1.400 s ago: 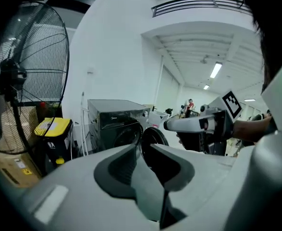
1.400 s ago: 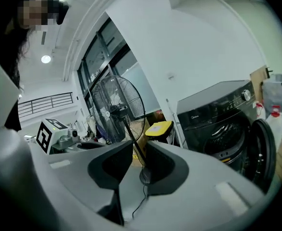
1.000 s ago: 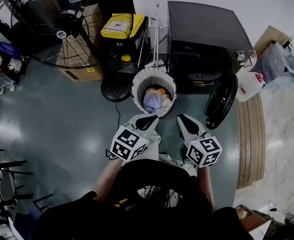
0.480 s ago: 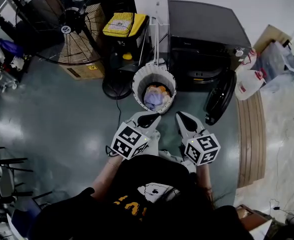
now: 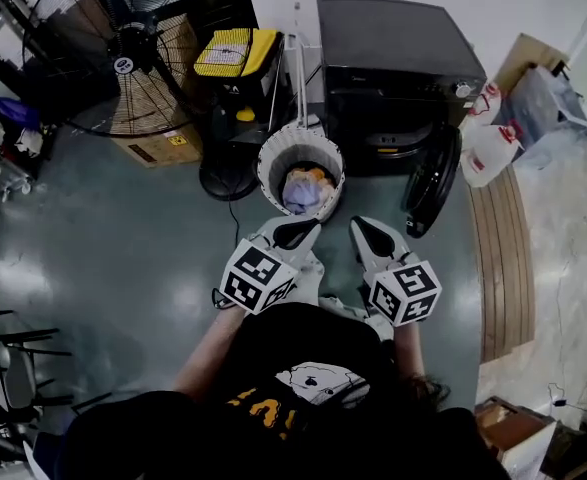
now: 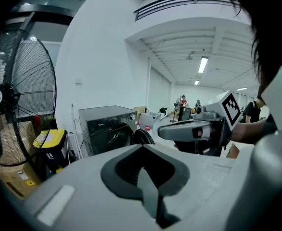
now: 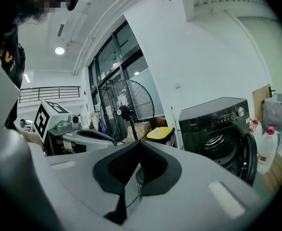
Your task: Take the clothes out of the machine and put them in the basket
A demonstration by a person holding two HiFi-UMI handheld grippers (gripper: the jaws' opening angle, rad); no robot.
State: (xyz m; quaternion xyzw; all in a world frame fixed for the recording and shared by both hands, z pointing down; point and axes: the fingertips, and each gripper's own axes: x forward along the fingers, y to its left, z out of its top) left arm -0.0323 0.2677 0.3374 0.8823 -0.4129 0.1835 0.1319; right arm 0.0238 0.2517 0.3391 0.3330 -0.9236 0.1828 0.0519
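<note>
The white laundry basket (image 5: 269,156) stands on the floor in front of the black washing machine (image 5: 393,48) and holds a heap of pale and orange clothes (image 5: 303,188). The machine's round door (image 5: 431,180) hangs open to the right. My left gripper (image 5: 308,230) is just below the basket, shut with nothing in it. My right gripper (image 5: 359,228) is beside it, shut and empty too. In the left gripper view the shut left gripper (image 6: 141,149) faces the machine (image 6: 107,129). In the right gripper view the shut right gripper (image 7: 140,146) faces the machine (image 7: 217,129).
A big floor fan (image 5: 138,38) stands at the back left, its base (image 5: 228,180) close to the basket's left side. A yellow-lidded black bin (image 5: 235,63) sits behind the basket. White jugs (image 5: 483,138) and bags lie right of the machine, by a wooden strip (image 5: 503,268).
Both grippers have shifted a little together, staying side by side below the basket. The head view has swung slightly, so the basket and the machine sit a bit further left and higher.
</note>
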